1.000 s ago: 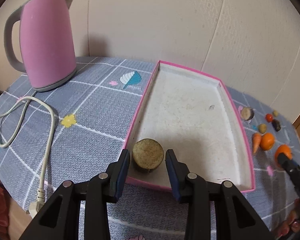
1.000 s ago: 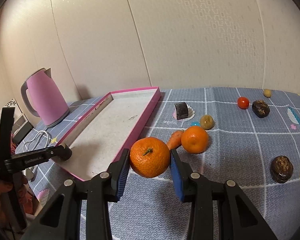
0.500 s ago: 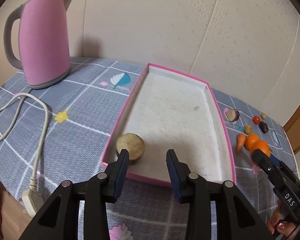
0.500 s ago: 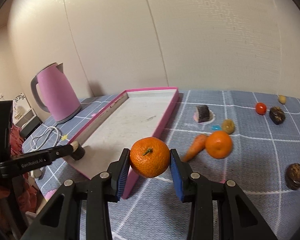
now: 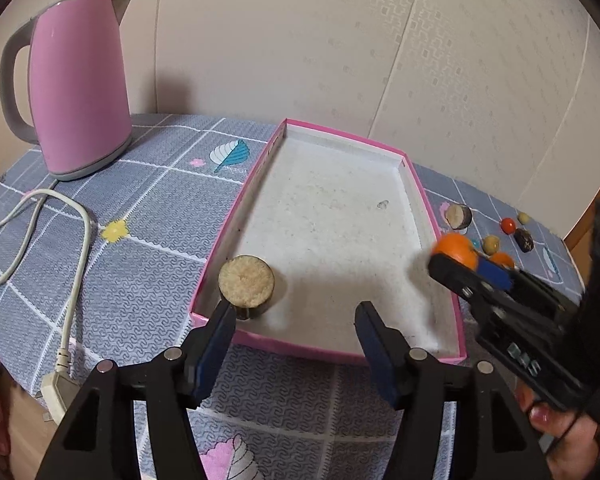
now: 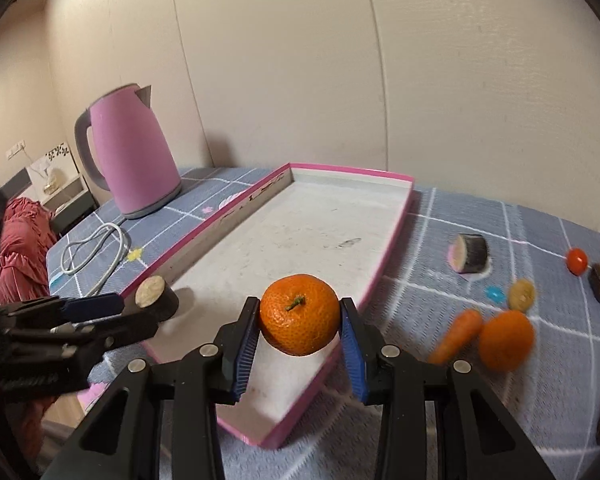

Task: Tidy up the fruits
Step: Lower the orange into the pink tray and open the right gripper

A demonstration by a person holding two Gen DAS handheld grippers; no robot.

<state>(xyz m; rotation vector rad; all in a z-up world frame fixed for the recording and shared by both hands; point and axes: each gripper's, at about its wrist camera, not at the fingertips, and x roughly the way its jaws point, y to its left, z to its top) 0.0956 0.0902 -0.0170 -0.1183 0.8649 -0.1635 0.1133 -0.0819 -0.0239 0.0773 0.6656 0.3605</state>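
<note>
Left wrist view, jaws: our left gripper had just been opening; its jaws stood released, nothing between them.
Left wrist view, slice: a dark-skinned round slice with a pale grainy face sat in the pink tray at 7 o'clock, just beyond the left jaw.
Right wrist view, jaws: our right gripper was clenched on the mandarin, glossy, dimpled, stem up, above the tray's near corner.
Right wrist view, risk: we judged the round fruit could roll across the flat floor or over the low rim if let go too high.
</note>
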